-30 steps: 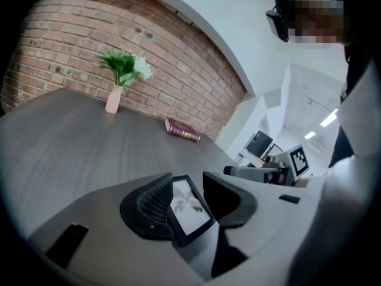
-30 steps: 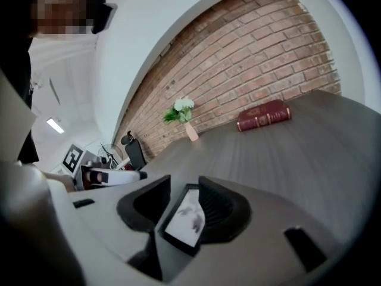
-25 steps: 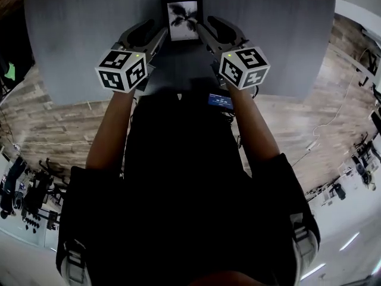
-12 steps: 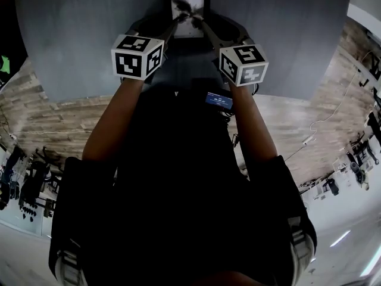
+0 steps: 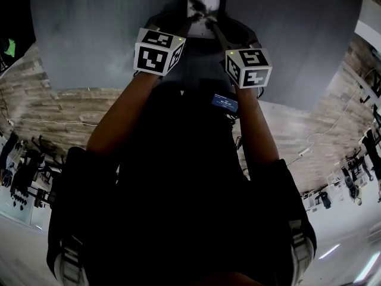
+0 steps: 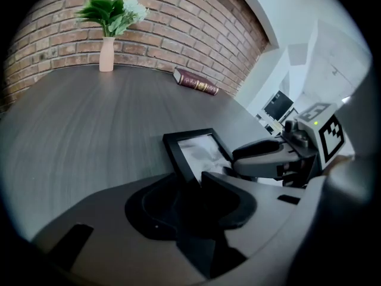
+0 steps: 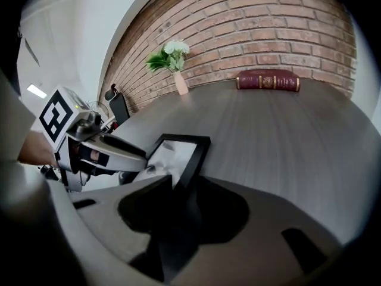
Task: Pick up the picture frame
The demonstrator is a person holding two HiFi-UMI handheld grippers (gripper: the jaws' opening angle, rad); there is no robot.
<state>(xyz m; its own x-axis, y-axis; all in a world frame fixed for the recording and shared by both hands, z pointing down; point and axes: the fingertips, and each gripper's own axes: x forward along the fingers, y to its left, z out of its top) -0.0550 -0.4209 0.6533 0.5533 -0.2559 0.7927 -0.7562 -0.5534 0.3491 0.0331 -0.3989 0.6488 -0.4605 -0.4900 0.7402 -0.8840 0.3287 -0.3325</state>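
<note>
Grippers drawn inward since before, left gripper (image 6: 191, 178) clamped on picture frame (image 6: 198, 149), right gripper (image 7: 180, 185) clamped opposite edge.

The head view looks steeply down from above the person onto the desk (image 5: 89, 34). Each gripper view rides low and close behind its own jaws, facing across the desk toward the brick wall (image 6: 178, 16) — both share the picture frame (image 6: 193, 151), vase (image 6: 106, 53) and book (image 6: 195, 81), seen from opposite sides.
</note>
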